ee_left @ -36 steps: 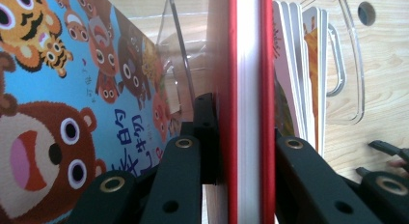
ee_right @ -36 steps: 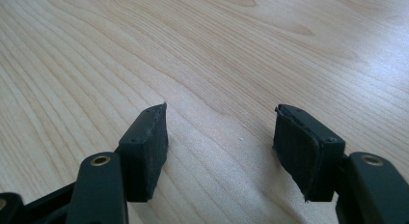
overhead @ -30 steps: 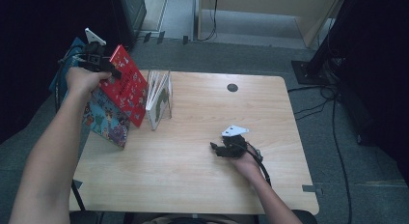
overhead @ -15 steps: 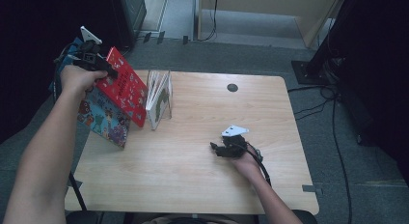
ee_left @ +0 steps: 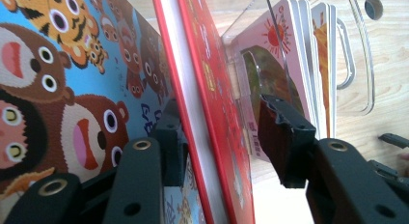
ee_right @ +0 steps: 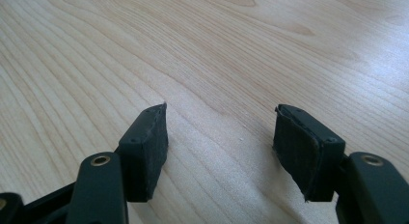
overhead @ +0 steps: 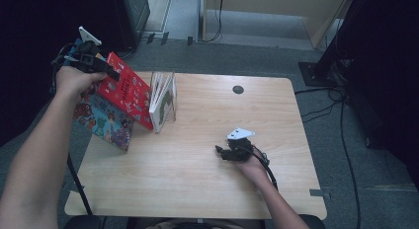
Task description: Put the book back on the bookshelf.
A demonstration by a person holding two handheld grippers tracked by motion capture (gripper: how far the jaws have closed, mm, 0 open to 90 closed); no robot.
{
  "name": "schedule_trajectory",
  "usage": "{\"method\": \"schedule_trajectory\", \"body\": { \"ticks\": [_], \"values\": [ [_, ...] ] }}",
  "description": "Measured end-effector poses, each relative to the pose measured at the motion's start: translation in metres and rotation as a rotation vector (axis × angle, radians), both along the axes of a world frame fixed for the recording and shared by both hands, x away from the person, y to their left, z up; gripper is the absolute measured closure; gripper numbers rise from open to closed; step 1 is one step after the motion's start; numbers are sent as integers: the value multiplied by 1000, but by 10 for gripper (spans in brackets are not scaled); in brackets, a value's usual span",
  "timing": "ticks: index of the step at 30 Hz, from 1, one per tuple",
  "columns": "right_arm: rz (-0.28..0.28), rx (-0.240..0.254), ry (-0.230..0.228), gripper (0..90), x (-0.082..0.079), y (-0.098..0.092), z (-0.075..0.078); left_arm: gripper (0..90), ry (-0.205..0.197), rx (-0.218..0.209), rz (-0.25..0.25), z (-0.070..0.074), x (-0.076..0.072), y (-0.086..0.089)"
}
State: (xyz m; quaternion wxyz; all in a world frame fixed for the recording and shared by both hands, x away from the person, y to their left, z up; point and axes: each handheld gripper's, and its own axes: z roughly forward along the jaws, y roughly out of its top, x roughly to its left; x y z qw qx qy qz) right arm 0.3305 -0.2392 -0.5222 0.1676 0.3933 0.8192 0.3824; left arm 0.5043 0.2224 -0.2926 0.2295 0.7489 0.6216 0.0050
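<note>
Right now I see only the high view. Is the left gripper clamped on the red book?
Observer: No. Its jaws have just been opening. The left gripper has the red book between them, one pad clear of the cover.
Operator: What stands beyond the book?
Observer: A clear stand with board books; the front cover shows a sun.
Operator: And the right gripper?
Observer: The right gripper is open over the wooden table, nothing between its pads.
</note>
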Motion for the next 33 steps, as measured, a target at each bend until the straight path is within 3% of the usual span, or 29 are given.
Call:
{"method": "schedule_trajectory", "body": {
  "ticks": [10, 17, 23, 28, 33],
  "values": [
    [6, -2, 0, 359, 0, 0, 0, 496, -10, -33, 12, 6, -3, 4],
    [6, -2, 1, 357, 0, 0, 0, 461, -17, -25, 12, 13, -7, 3],
    [11, -2, 3, 335, 0, 0, 0, 440, -50, -8, 16, 25, -18, 7],
    [18, -6, 5, 300, -1, 1, 0, 427, -81, -44, 2, 35, -27, 6],
    [21, -10, 6, 280, -2, 1, 0, 409, -115, -43, -8, 41, -35, -1]
  ]
}}
